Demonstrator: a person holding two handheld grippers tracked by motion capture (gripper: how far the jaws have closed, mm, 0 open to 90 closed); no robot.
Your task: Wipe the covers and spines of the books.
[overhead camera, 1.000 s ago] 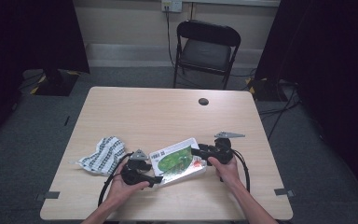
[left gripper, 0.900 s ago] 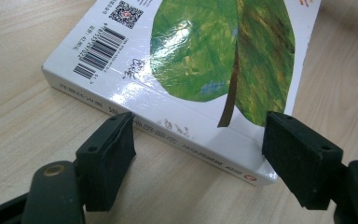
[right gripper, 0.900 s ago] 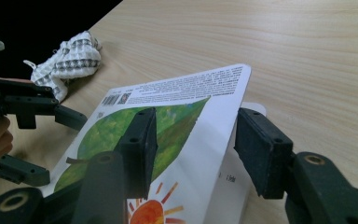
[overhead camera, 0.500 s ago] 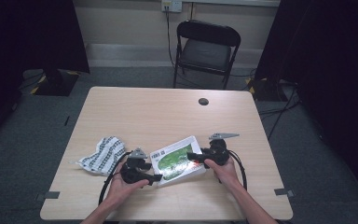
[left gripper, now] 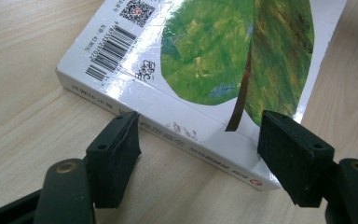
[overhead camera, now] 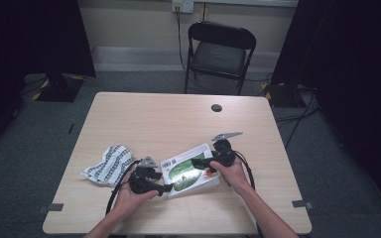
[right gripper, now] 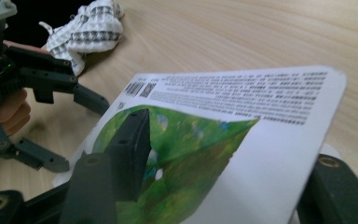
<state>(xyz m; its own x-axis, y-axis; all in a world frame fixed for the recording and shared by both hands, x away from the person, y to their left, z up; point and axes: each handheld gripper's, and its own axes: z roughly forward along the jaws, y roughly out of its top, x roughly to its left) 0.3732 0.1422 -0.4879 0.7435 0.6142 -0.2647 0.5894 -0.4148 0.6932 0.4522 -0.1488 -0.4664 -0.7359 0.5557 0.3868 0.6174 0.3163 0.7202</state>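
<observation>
A white book (overhead camera: 188, 171) with a green leaf on its cover lies near the table's front edge, its right side raised off the wood. My left gripper (overhead camera: 162, 181) is open at the book's left. In the left gripper view the jaws (left gripper: 198, 154) stand wide apart just short of the book's (left gripper: 205, 60) spine edge, without touching it. My right gripper (overhead camera: 201, 166) reaches in from the right. In the right gripper view it (right gripper: 230, 144) is open, with one jaw over the tilted cover (right gripper: 242, 140) and the other hidden under the book's corner.
A crumpled black-and-white patterned cloth (overhead camera: 110, 163) lies left of the book, close behind the left gripper (right gripper: 74, 133). A small black round cap (overhead camera: 217, 107) sits in the table (overhead camera: 178, 119) at the far side. A black folding chair (overhead camera: 218, 49) stands beyond the table.
My right gripper has moved left onto the book's right edge, and that side now sits tilted up. The left gripper has barely shifted.
</observation>
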